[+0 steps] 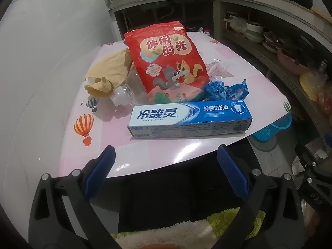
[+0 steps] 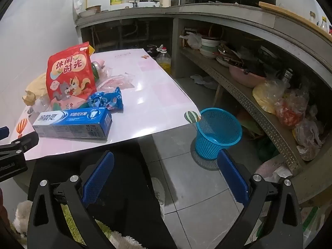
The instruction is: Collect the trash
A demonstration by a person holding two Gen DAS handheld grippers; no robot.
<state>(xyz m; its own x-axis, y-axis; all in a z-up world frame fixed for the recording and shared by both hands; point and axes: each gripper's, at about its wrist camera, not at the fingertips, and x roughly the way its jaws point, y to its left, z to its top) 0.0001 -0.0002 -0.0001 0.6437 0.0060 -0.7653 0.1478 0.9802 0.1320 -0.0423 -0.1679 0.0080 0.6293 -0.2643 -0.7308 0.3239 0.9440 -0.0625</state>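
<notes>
Both my grippers hang off the near edge of the pink table (image 1: pixel 166 157), tilted down, holding nothing. My left gripper (image 1: pixel 166 155) has its blue pads (image 1: pixel 106 161) spread wide, empty gap between them, aimed at the table edge just short of the trash. My right gripper (image 2: pixel 166 161) is spread just as wide, nothing between the pads (image 2: pixel 99 176); it sits over grey floor tiles (image 2: pixel 186 178) to the right of the table, not over the tabletop.

The trash is piled on the near left part of the table. The toothpaste box (image 1: pixel 189 119), blue and white, lies flat and nearest to me, long side across my left view. Right behind it the red snack bag (image 1: pixel 166 62) stands upright, squirrel print facing me. The crumpled blue wrapper (image 1: pixel 226 90) lies just right of the bag's base, touching or nearly touching the box's far edge; cannot tell which. The clear plastic bottle (image 1: pixel 124 95) lies on its side left of the bag, partly tucked behind it. The crumpled tan paper (image 1: pixel 110 72) is bunched at far left, against the bottle. Clear plastic film (image 2: pixel 118 82) lies behind the blue wrapper.

The blue mesh basket (image 2: pixel 217 132) stands upright on the floor just off the table's right corner, looks empty from here, well apart from the pile. My right gripper is near it, not touching.
</notes>
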